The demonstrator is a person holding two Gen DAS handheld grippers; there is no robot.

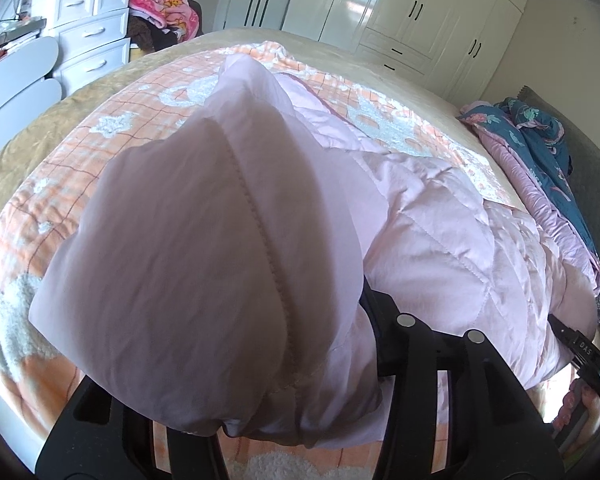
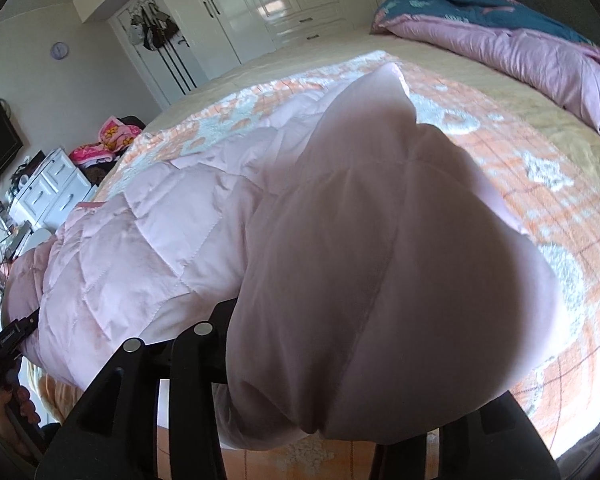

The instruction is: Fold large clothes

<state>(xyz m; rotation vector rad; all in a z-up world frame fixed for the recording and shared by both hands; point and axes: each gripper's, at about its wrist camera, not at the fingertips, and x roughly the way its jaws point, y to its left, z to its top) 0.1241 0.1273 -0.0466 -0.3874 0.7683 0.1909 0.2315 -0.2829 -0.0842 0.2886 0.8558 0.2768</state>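
Observation:
A pale pink quilted coat (image 1: 439,216) lies across the orange and white checked blanket (image 1: 112,168) on the bed. My left gripper (image 1: 300,380) is shut on a bunched corner of the coat (image 1: 204,264), which drapes over the fingers and hides them. My right gripper (image 2: 300,380) is shut on another bunched corner of the coat (image 2: 379,260), lifted close to the lens; the rest (image 2: 140,240) spreads left. The right gripper's tip (image 1: 579,350) shows at the left view's right edge, the left gripper's (image 2: 8,340) at the right view's left edge.
A blue floral and pink duvet (image 1: 539,148) is heaped at the bed's right side, seen also in the right wrist view (image 2: 519,40). White drawers (image 1: 88,28) with pink clothes (image 1: 172,8) stand beyond the bed's far left. White wardrobes (image 1: 419,12) line the back wall.

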